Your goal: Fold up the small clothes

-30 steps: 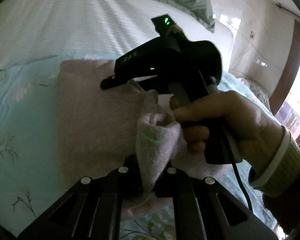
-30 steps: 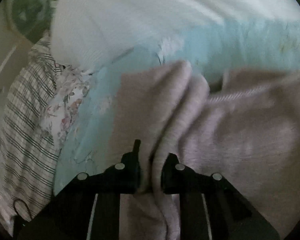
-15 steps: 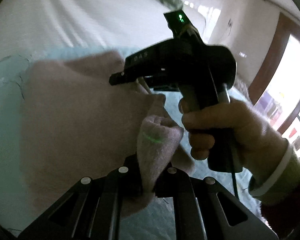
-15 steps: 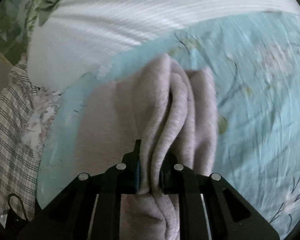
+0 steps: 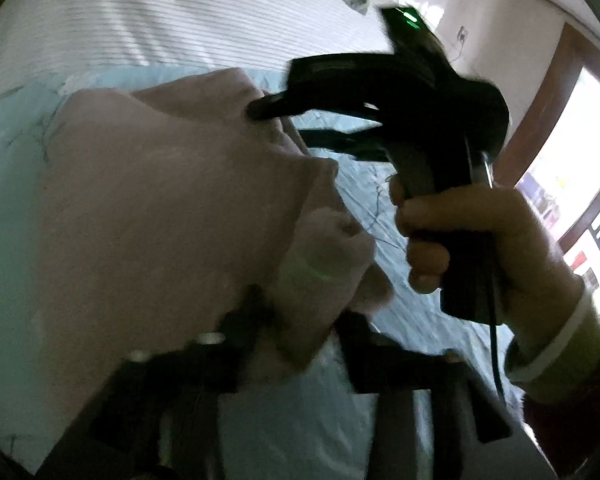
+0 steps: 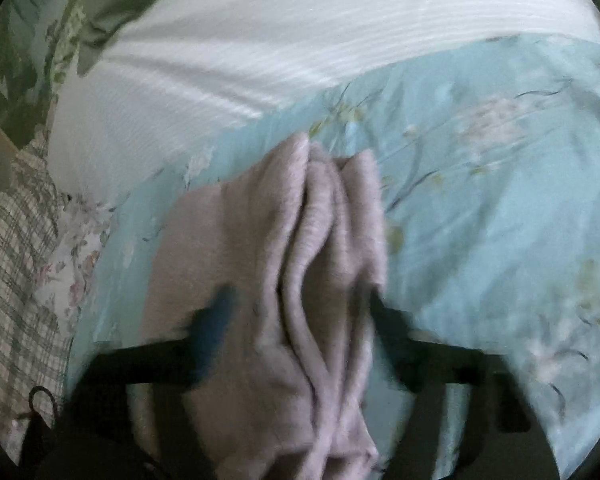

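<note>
A pale pink fleece garment (image 5: 156, 208) lies folded over on the light blue flowered bedspread (image 5: 380, 196). In the left wrist view my left gripper (image 5: 300, 320) has its jaws spread, with a bunched pink edge (image 5: 320, 256) loose between them. The right gripper (image 5: 268, 110), held by a hand, has its tips at the garment's far edge. In the right wrist view the right gripper (image 6: 304, 312) has its jaws wide apart, and several pink folds (image 6: 324, 240) lie between them. Both views are blurred by motion.
A white ribbed blanket (image 6: 300, 40) covers the far part of the bed. A checked cloth (image 6: 16, 264) and a flowered cloth (image 6: 76, 240) lie at the left. A green pillow (image 6: 100, 8) is at the far left. A door frame (image 5: 548, 92) stands on the right.
Both grippers were shut on the pink garment and carried its edge over. Now the jaws of both have spread apart and the cloth sits loose between them.
</note>
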Demonstrator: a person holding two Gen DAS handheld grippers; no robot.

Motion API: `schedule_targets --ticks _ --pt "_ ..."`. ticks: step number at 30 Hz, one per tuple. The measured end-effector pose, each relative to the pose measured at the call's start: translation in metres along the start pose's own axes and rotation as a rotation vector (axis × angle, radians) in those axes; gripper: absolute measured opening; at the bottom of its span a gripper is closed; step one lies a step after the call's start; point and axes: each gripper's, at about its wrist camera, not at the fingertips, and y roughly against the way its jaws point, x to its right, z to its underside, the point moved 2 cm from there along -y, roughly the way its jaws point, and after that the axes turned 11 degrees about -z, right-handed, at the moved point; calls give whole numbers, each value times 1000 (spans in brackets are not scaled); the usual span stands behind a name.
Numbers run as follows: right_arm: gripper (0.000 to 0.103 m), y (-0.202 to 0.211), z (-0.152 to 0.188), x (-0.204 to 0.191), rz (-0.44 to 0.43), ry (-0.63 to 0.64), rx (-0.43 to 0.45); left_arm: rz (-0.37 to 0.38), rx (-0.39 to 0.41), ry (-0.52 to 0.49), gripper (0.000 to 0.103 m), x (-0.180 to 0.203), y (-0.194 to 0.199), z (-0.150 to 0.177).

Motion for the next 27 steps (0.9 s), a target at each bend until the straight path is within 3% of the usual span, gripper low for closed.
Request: schedule_targets --ticks 1,5,11,14,20,24,25,26,27 --pt "100 8 3 0 -1 -1 21 2 1 17 61 -5 7 2" --pt "100 19 20 -2 -49 -22 8 -4 21 100 83 -32 36 2" --pt "100 12 40 3 -74 -30 -49 -78 -27 291 85 -96 35 -5" --pt "100 4 43 5 -81 -38 -70 -65 -65 369 85 -121 22 -8" --pt "100 -5 39 14 -102 -61 -80 -22 -124 391 85 -142 -21 -29" --pt "99 -16 34 20 -129 -78 -97 55 -151 380 86 -145 -51 -40" --pt "94 -19 33 21 -130 -78 -101 63 -149 372 85 -147 -57 -46" --pt "72 -21 32 21 -122 -74 -104 65 -147 354 81 -145 -62 -51" --pt "57 -25 31 21 -115 -76 -114 46 -144 336 74 -144 -66 -53"
